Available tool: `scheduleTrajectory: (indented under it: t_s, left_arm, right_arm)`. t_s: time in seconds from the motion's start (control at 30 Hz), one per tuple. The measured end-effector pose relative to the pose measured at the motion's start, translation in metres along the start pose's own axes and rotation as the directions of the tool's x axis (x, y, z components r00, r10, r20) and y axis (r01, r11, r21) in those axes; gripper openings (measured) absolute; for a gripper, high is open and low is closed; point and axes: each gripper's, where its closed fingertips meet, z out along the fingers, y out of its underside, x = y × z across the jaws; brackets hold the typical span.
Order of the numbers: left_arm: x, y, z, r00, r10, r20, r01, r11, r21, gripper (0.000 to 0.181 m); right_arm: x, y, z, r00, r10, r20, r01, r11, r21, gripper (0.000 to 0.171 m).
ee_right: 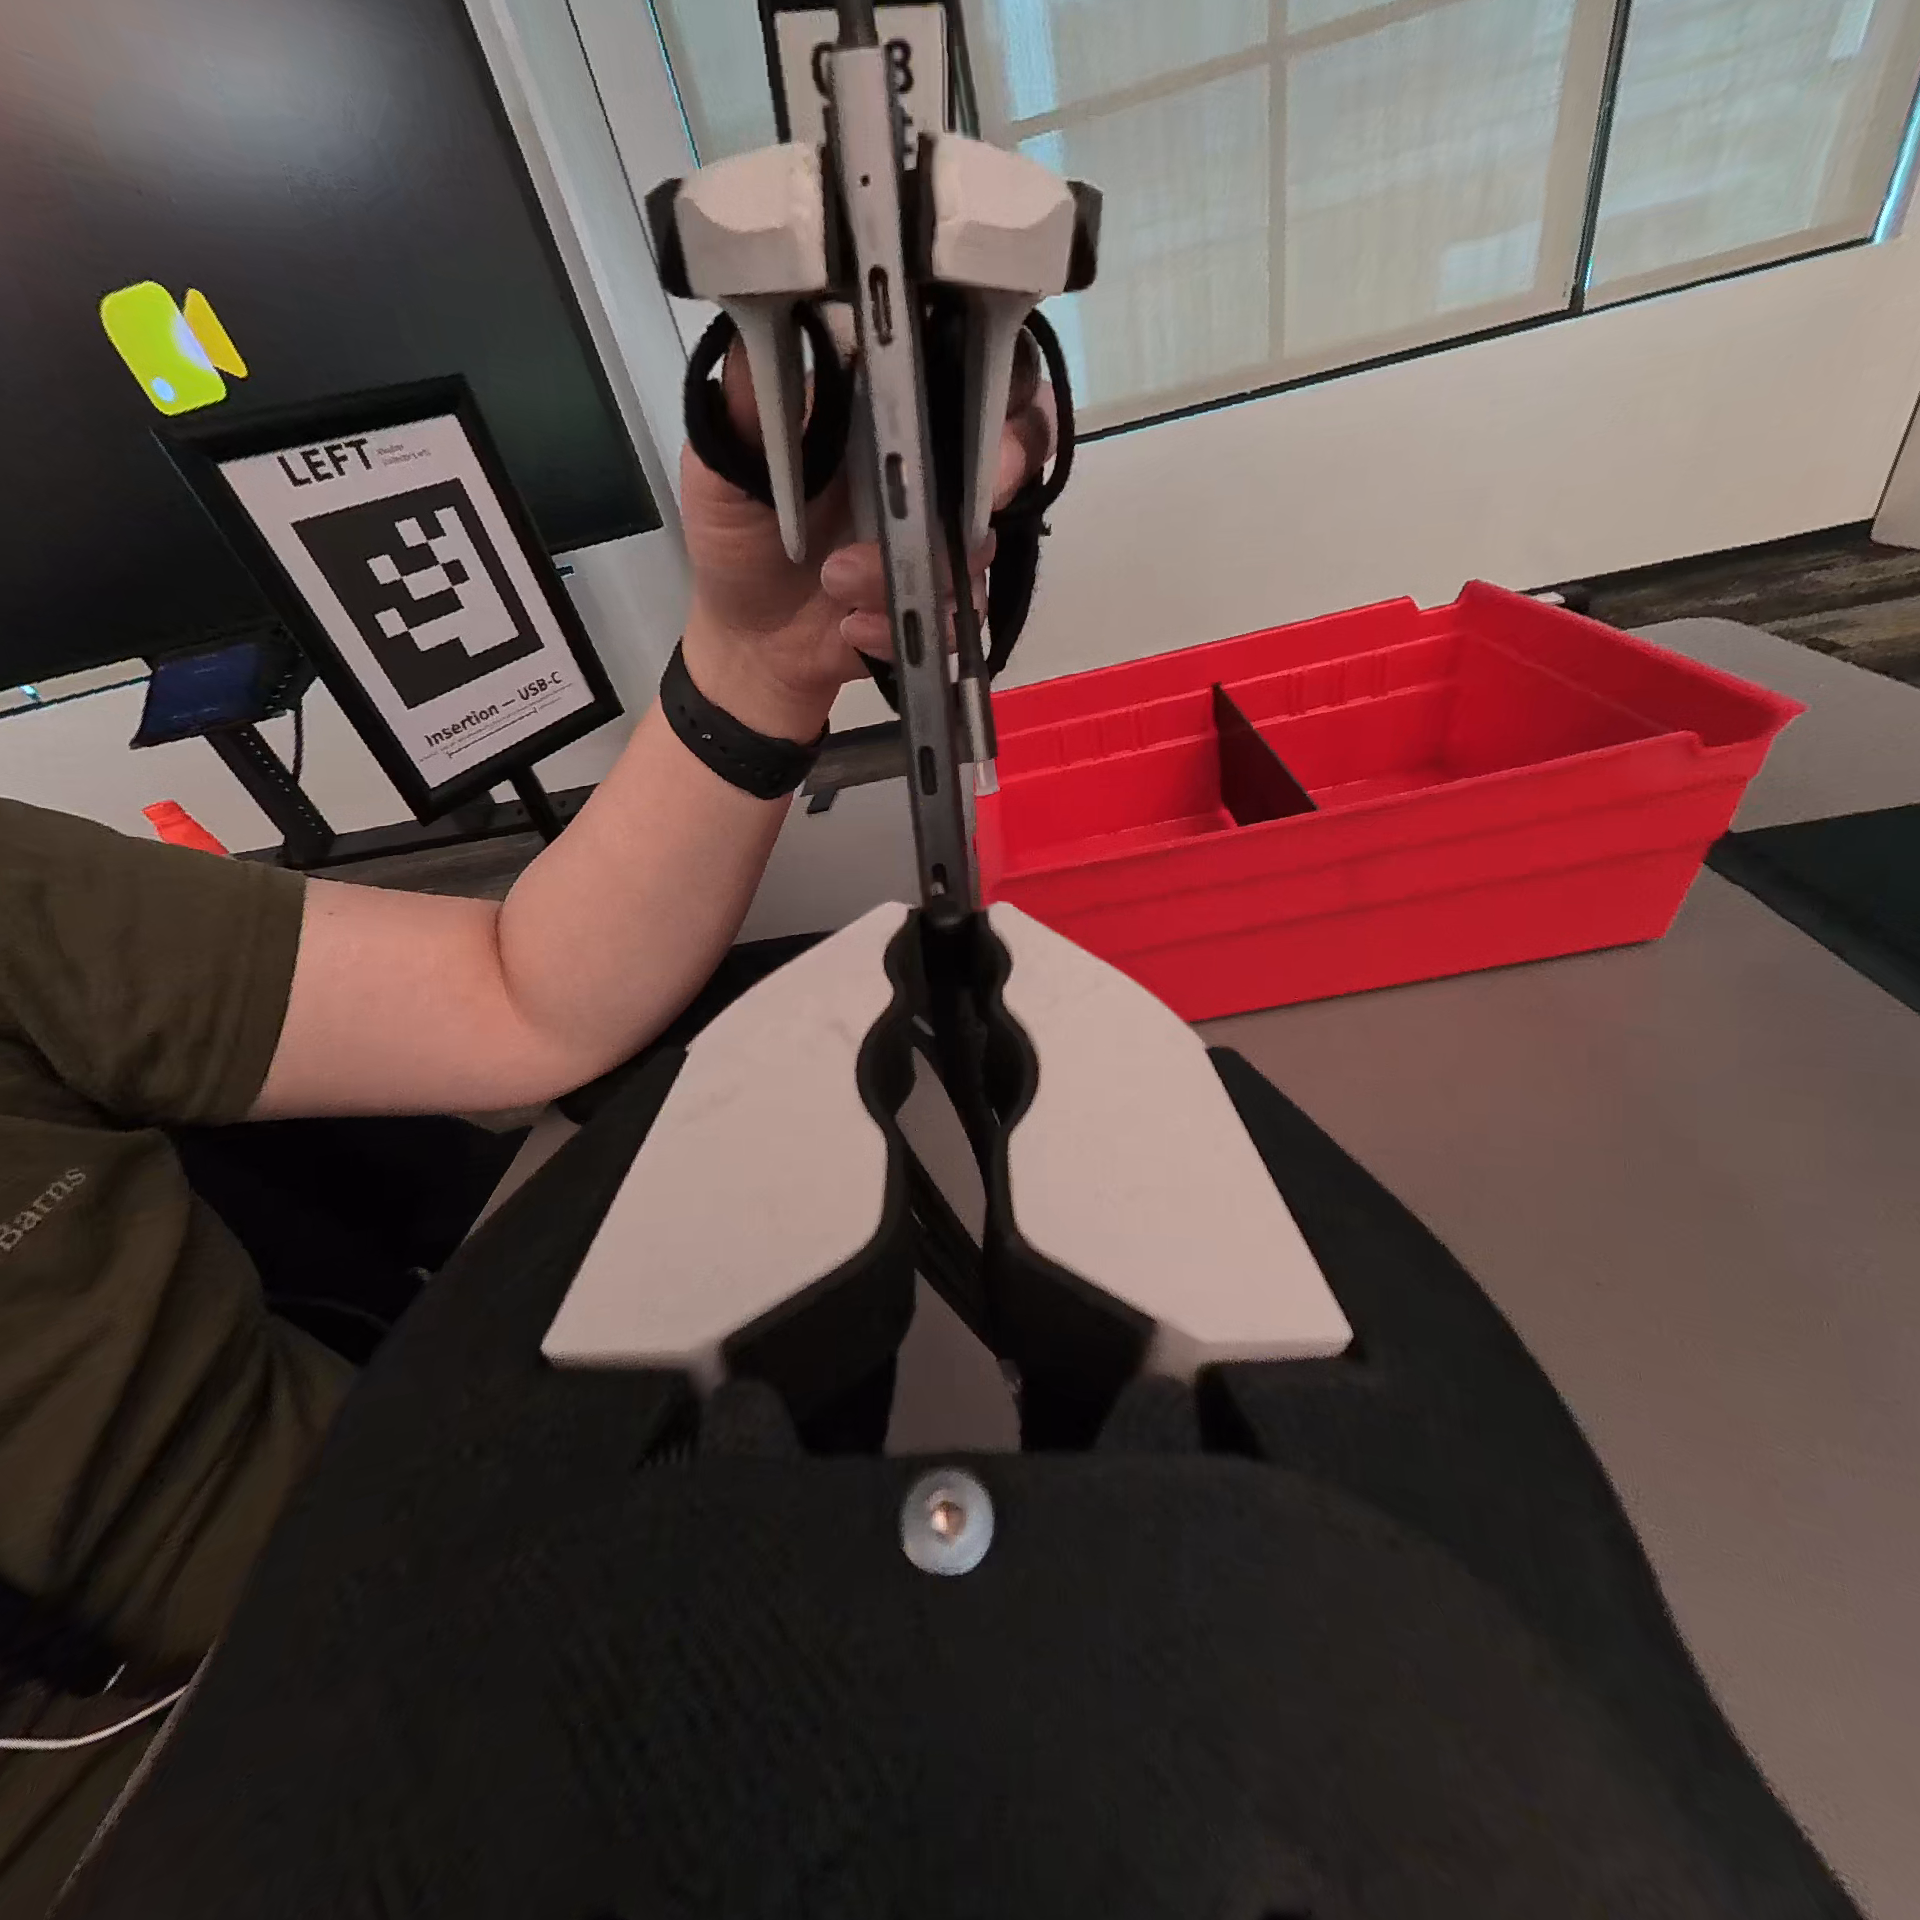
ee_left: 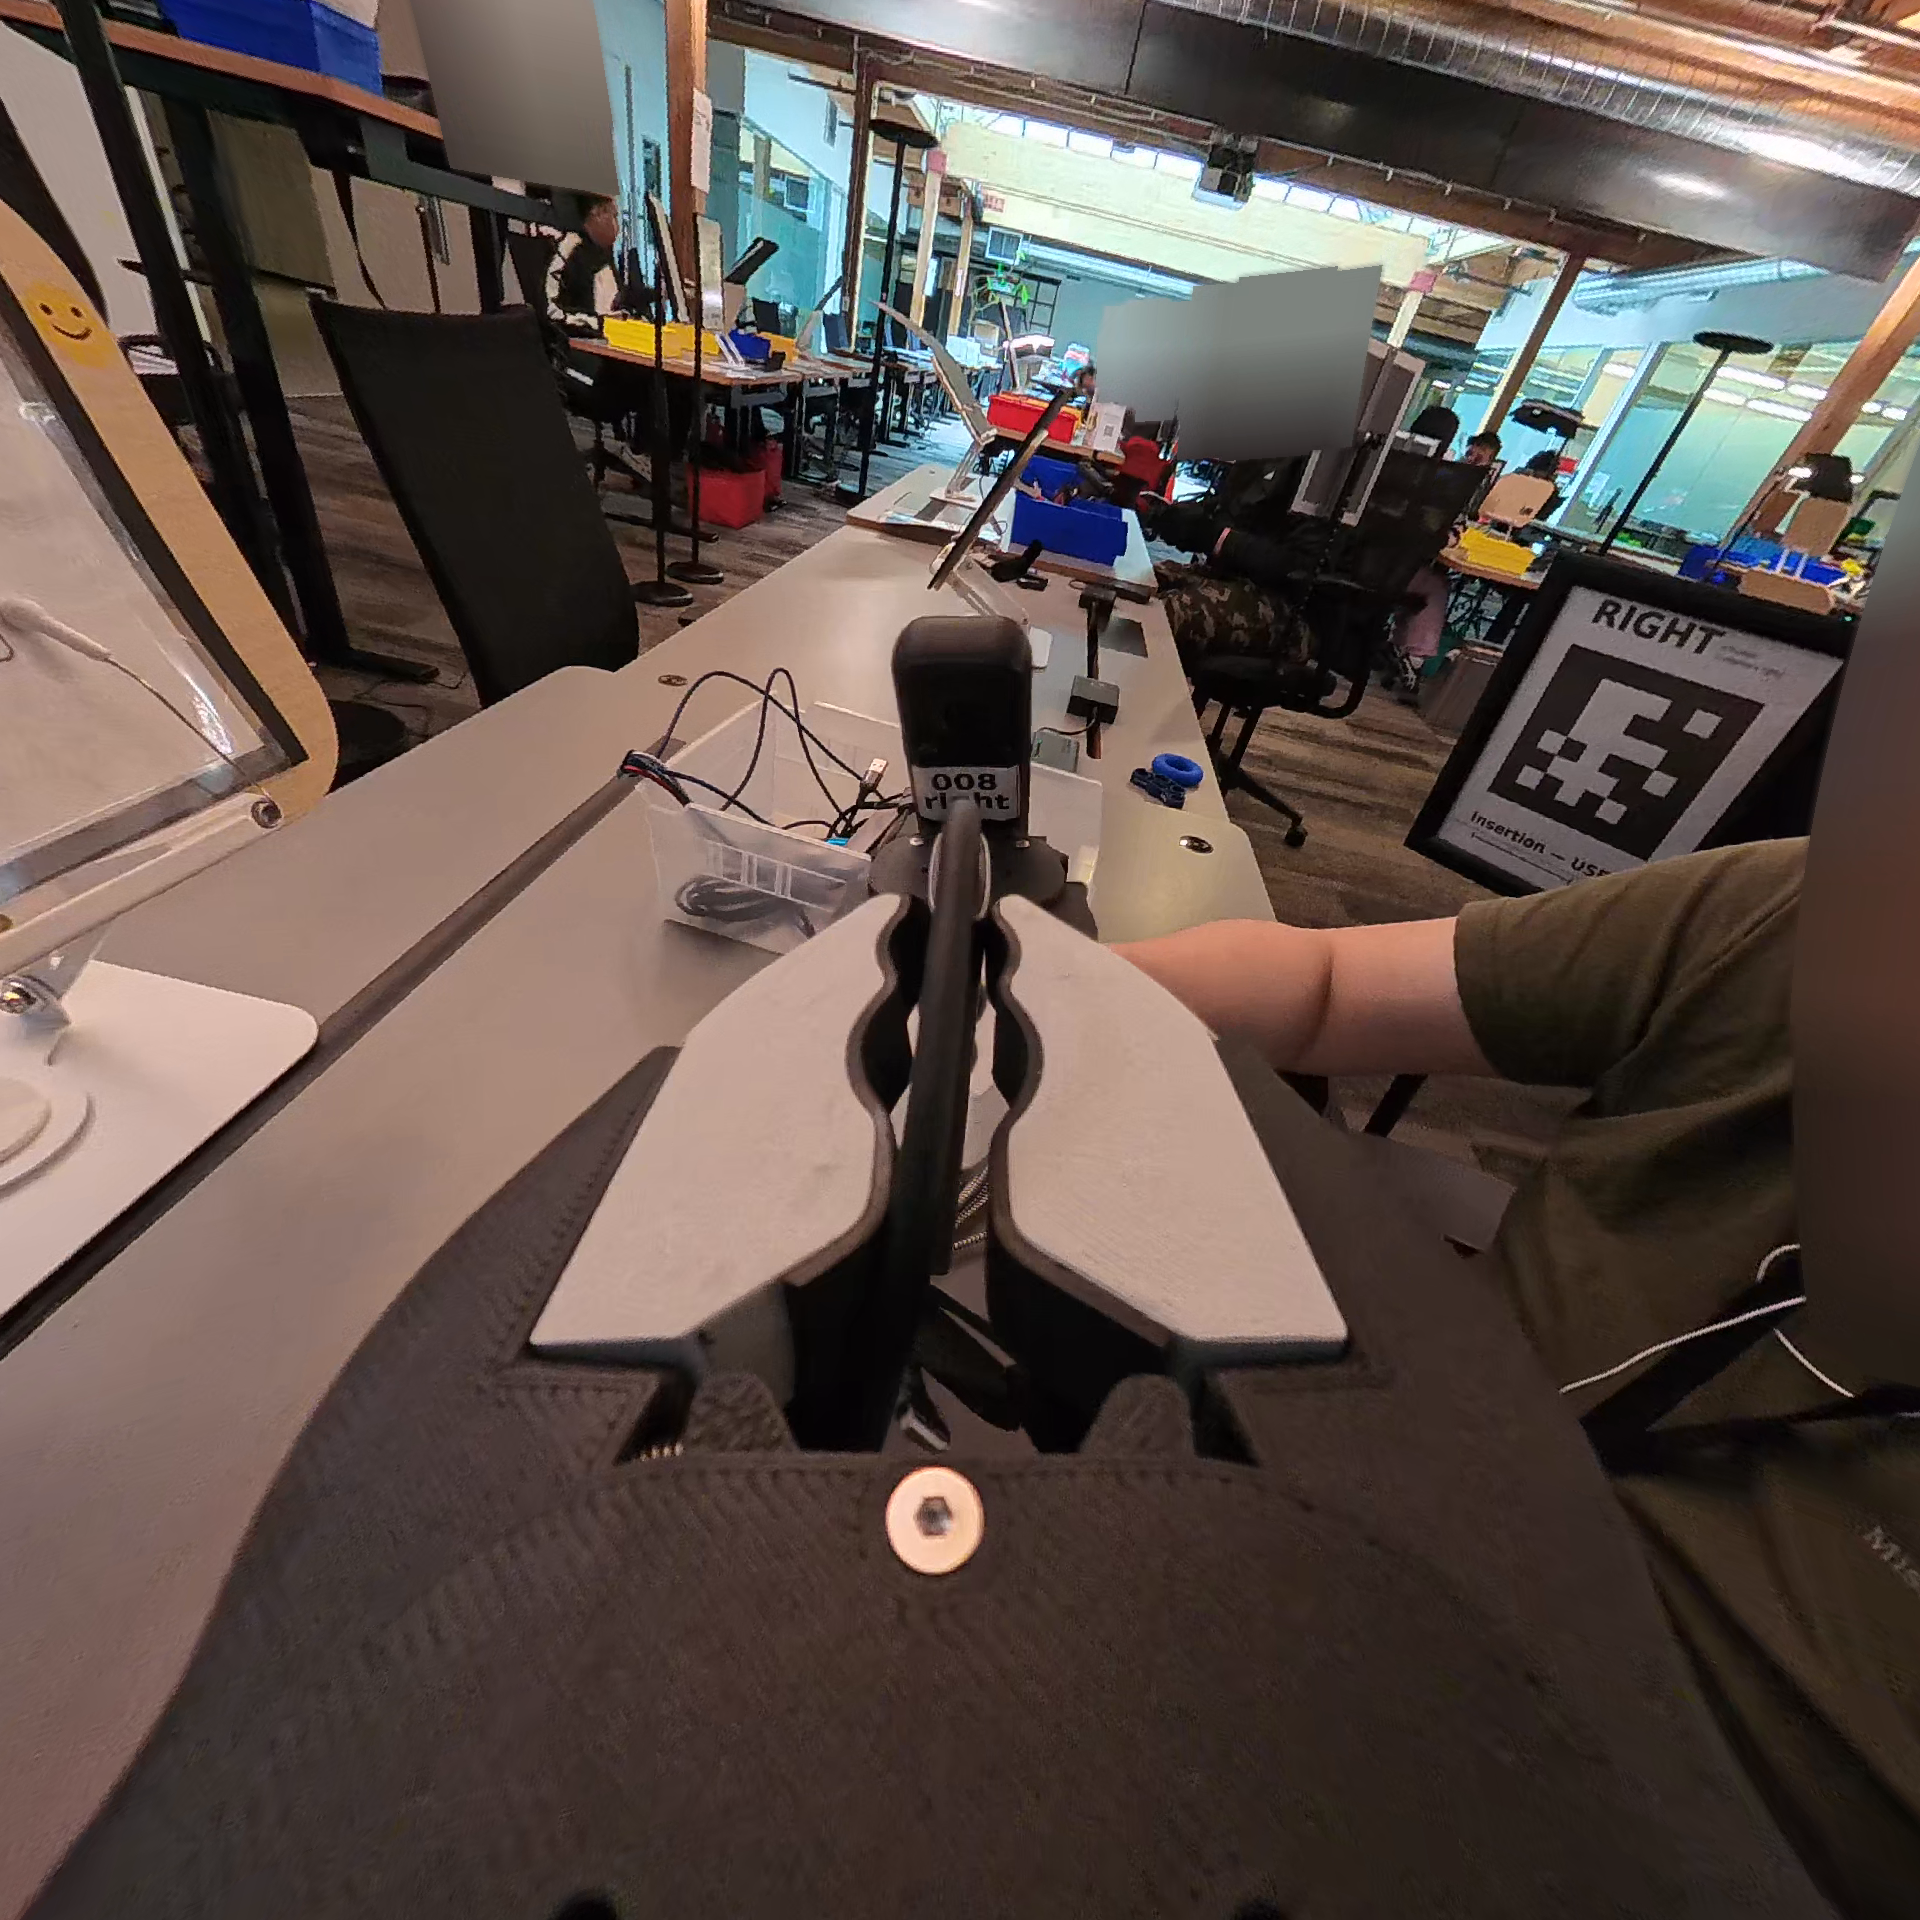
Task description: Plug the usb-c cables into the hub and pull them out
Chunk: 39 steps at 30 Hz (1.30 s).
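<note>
In the right wrist view a long dark grey hub (ee_right: 902, 540) with several USB-C ports runs from my left gripper (ee_right: 871, 239) down to my right gripper (ee_right: 940, 925). The left gripper is shut on the hub's far end. The right gripper is shut on a black USB-C cable (ee_right: 971, 1132) right at the hub's near end; the plug itself is hidden between the fingertips. A second black cable with a silver plug (ee_right: 977, 727) hangs beside the hub. In the left wrist view my left gripper (ee_left: 940, 920) clamps the hub (ee_left: 935, 1049) edge-on, with the right gripper (ee_left: 961, 862) just beyond.
A red bin (ee_right: 1351, 883) with a black divider stands on the grey table to the right. A clear box of cables (ee_left: 764, 842) sits behind the grippers. A white monitor stand (ee_left: 145, 1049) is at the left. A person's forearm (ee_left: 1288, 987) reaches in. Framed marker signs (ee_right: 426, 592) stand off the table. Tip to tip, the grippers are about 10 cm apart.
</note>
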Motion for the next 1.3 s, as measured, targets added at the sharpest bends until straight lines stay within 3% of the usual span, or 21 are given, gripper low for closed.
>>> scheduleTrajectory:
  t_s: [0.47, 0.93, 1.3]
  left_arm:
    - [-0.003, 0.006, 0.012, 0.998, 0.027, 0.057, -0.024, 0.999, -0.048, 0.009]
    - [-0.013, 0.002, 0.016, 0.99, -0.02, 0.138, 0.022, 1.0, -0.012, 0.009]
    - [0.004, -0.005, 0.011, 0.995, 0.066, 0.073, -0.067, 0.998, 0.002, 0.009]
  right_arm:
    - [0.005, 0.007, 0.001, 0.994, 0.111, 0.014, -0.11, 0.994, -0.018, 0.009]
    - [0.01, 0.005, 0.002, 0.994, 0.107, -0.037, -0.107, 0.994, 0.001, 0.009]
    - [-0.003, 0.001, 0.004, 0.994, 0.099, 0.042, -0.099, 0.995, 0.009, 0.009]
